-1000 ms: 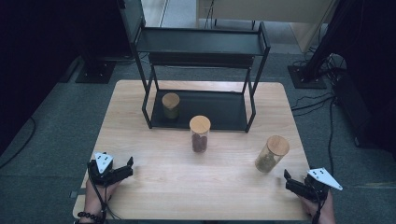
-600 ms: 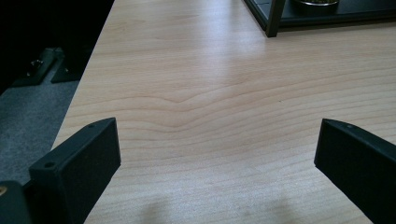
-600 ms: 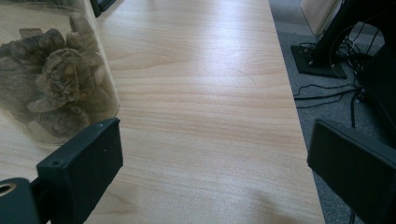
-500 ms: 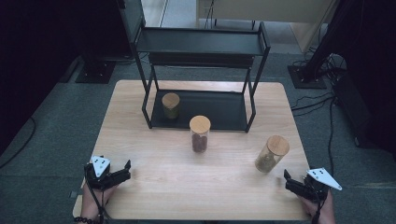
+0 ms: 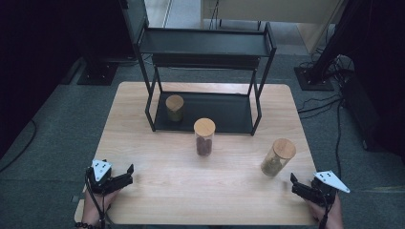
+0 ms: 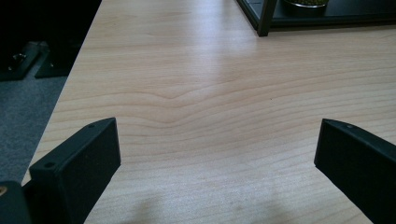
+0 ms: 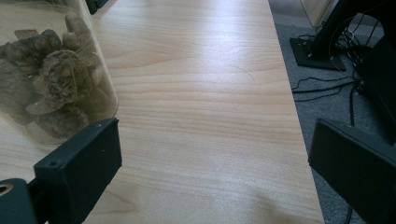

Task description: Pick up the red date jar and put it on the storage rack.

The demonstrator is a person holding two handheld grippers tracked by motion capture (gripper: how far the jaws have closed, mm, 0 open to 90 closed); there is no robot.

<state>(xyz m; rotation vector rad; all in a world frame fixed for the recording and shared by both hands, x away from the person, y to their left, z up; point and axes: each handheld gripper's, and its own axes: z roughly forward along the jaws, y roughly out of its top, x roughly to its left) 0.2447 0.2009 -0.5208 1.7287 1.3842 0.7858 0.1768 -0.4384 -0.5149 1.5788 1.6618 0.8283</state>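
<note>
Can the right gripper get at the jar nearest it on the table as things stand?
Probably yes. The right gripper sits open near the table's front right corner, and the jar with the wooden lid stands just ahead and to its left, upright, with bare tabletop between them and nothing crowding its sides.

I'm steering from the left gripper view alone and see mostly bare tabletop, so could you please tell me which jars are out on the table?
Observer: Two stand on the table: a middle jar in front of the rack, and a right jar near the right gripper.
Operator: Is anything on the rack?
Observer: A third jar stands on its bottom shelf, left side.
Operator: What does the right jar hold?
Observer: Brownish dried pieces, seen in the right gripper view.
</note>
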